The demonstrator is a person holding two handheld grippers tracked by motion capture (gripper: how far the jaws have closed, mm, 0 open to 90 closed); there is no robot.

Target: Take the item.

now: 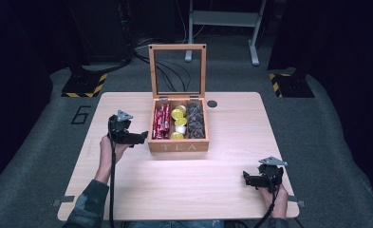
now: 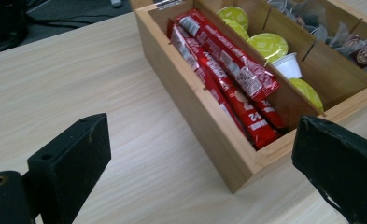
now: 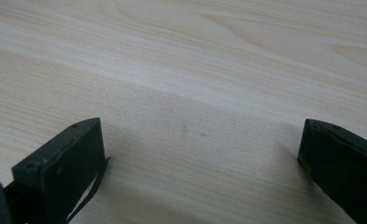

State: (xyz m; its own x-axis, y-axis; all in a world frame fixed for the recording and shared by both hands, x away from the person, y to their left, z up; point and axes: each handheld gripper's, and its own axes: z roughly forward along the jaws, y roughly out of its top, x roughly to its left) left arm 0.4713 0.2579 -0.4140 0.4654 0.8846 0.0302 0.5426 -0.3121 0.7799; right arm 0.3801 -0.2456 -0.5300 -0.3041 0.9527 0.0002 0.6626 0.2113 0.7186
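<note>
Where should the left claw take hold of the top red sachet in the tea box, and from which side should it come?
Probably at the near end of the top red sachet, coming from above. It lies slanted over the others, its sealed end raised near the divider, so there is space beside it. The box wall blocks a sideways approach. The left claw is open, wide enough for the narrow width.

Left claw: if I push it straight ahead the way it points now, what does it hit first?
Probably the near wooden wall of the tea box, beside the red sachets; the open left claw holds nothing.
</note>
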